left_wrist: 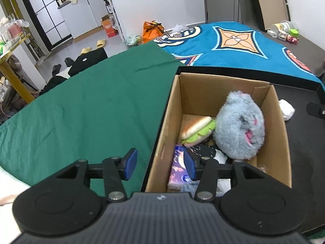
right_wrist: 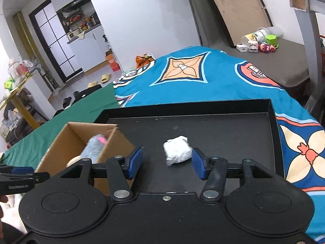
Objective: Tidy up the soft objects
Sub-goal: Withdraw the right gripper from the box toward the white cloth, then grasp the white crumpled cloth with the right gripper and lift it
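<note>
left gripper (left_wrist: 160, 165), right gripper (right_wrist: 166, 163): black linkages, blue pads, silver screws.

green cloth (left_wrist: 97, 101) | blue patterned blanket (right_wrist: 203, 81) | yellow slippers (left_wrist: 101, 43)

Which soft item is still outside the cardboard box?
The white crumpled bundle, alone on the black tray, ahead of the open right hand-held gripper. The sandwich plush and grey fuzzy plush lie inside the box.

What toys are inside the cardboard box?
Inside the cardboard box: a fluffy grey-blue plush, a plush sandwich, a purple tissue pack and something black with white dots. Whatever lies beneath them is covered.
</note>
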Available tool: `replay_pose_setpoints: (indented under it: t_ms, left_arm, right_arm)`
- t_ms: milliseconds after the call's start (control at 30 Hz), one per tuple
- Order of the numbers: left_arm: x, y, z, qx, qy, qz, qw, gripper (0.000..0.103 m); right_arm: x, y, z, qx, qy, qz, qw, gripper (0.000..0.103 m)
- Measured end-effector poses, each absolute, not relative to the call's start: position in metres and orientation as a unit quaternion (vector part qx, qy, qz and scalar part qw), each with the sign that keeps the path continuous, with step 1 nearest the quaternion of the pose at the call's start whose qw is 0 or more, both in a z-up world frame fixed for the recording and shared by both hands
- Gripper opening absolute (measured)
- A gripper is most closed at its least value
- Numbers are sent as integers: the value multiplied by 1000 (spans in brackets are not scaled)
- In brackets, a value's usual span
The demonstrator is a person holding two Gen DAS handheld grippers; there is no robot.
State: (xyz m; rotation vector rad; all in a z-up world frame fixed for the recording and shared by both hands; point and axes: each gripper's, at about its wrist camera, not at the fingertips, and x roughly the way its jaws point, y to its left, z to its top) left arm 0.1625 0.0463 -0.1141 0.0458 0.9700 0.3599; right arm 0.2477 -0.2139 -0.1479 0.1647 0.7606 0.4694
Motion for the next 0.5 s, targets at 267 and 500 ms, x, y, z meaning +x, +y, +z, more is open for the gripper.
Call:
replay_pose_setpoints:
  t_ms: [267, 500]
  left_arm:
    - [180, 51, -122, 23, 471, 189, 861, 49]
    - [193, 49, -129, 35, 476, 193, 857, 49]
  right_arm:
    - [270, -203, -171, 63, 378, 230, 895, 54]
    - [280, -199, -186, 56, 390, 231, 890, 56]
